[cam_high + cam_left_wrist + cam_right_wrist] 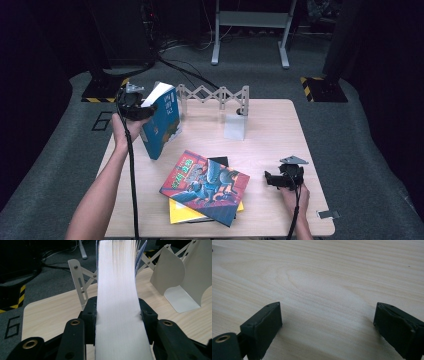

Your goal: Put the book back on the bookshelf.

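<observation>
On the table [280, 125], left gripper [134, 106] clamps the blue book [162, 122] upright, heading for the rack [215, 95], while right gripper [280, 180] waits wide beside the stack [205, 187].

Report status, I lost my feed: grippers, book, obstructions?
Left gripper shut on blue book, lifted, tilted. Right gripper open, over bare table. Expanding rack and bookend ahead.

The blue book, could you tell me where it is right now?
In the high view the blue book is held tilted above the table's left rear by the left gripper, just left of the white rack.
</observation>
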The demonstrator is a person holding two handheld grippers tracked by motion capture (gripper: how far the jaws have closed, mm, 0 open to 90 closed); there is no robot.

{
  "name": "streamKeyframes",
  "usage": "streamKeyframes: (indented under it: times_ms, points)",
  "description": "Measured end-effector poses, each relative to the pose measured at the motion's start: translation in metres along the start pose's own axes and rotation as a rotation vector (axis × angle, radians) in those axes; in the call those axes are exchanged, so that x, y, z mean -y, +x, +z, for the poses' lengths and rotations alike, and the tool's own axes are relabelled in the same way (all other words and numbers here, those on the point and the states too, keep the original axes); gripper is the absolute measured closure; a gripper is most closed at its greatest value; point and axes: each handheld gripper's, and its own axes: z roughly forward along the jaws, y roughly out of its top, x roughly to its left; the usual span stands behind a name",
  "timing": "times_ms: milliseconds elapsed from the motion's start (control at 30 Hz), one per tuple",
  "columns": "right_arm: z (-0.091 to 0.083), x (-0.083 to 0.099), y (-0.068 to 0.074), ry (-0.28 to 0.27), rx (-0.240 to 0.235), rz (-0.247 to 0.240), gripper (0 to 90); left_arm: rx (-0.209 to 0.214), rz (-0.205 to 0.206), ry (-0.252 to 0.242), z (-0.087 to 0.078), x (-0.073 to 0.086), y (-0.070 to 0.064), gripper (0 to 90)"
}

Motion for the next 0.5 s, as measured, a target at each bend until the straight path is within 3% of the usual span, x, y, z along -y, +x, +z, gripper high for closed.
streamKeyframes:
  times_ms: [500]
  points:
    - [-0.0001,0.0001,-0.0005,-0.001,-0.002,-0.001,7.6,-0.055,-0.086,-0.067,0.0068,-0.0013,-0.0032,61.3]
